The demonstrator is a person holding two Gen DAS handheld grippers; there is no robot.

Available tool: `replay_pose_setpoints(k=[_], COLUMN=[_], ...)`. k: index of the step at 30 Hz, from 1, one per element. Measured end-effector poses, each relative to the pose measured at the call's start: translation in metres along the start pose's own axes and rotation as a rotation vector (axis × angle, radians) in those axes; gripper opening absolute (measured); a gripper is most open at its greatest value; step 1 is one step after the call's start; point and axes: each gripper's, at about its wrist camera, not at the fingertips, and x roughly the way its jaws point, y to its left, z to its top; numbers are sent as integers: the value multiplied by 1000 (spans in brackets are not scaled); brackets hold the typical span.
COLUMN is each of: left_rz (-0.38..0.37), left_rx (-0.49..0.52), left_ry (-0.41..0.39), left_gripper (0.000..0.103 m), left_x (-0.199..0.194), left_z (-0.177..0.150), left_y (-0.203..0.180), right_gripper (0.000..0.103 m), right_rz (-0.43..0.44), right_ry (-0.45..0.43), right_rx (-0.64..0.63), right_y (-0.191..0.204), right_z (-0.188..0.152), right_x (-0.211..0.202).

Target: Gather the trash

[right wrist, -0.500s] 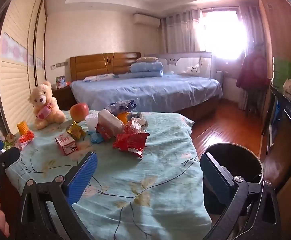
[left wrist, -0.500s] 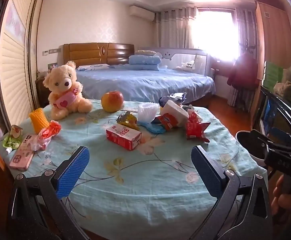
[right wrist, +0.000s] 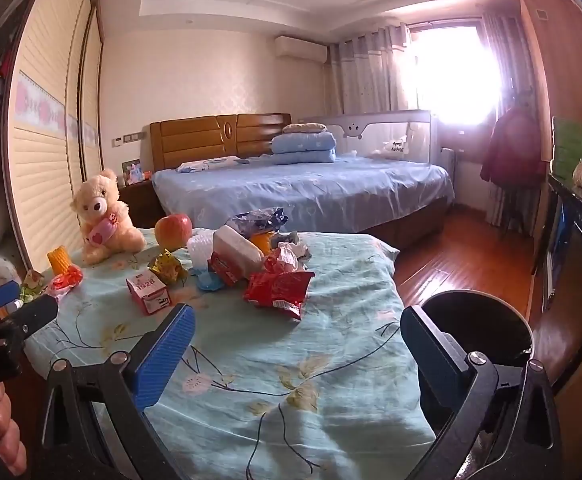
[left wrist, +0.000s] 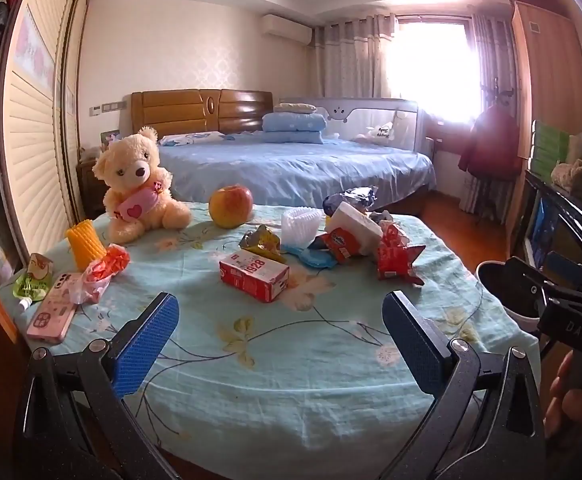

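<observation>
Trash lies across the table's far half: a red-and-white carton (left wrist: pixel 255 276) (right wrist: pixel 147 288), a red snack bag (left wrist: pixel 397 258) (right wrist: pixel 279 289), a gold wrapper (left wrist: pixel 262 242) (right wrist: pixel 167 267), a white tissue pack (left wrist: pixel 355 226) (right wrist: pixel 237 249), a blue foil bag (left wrist: pixel 351 197) (right wrist: pixel 258 216) and a white paper cup stack (left wrist: pixel 299 222). A black bin (right wrist: pixel 479 330) (left wrist: pixel 505 294) stands at the table's right side. My left gripper (left wrist: pixel 277 334) is open over the near cloth, well short of the carton. My right gripper (right wrist: pixel 297 346) is open too, nothing between its fingers.
A teddy bear (left wrist: pixel 139 184), an apple (left wrist: pixel 230 205), a yellow corn toy (left wrist: pixel 85 243), an orange-red net wrapper (left wrist: pixel 105 270), a pink phone (left wrist: pixel 53 308) and a green pouch (left wrist: pixel 33 280) sit on the floral tablecloth (left wrist: pixel 291 360). A bed (left wrist: pixel 299 164) lies behind; a dark cabinet (left wrist: pixel 563 216) stands right.
</observation>
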Motion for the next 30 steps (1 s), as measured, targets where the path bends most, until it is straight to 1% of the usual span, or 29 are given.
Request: replay_pose_setpoints(k=[30], left_rz=[11], left_rx=[-3], left_ry=[4], left_gripper=[103], left_x=[4], left_z=[1], left_y=[2], right_gripper=[103], right_rz=[18], right_ry=[0], right_rx=[-5], right_y=[9], right_z=[2], right_x=[-1])
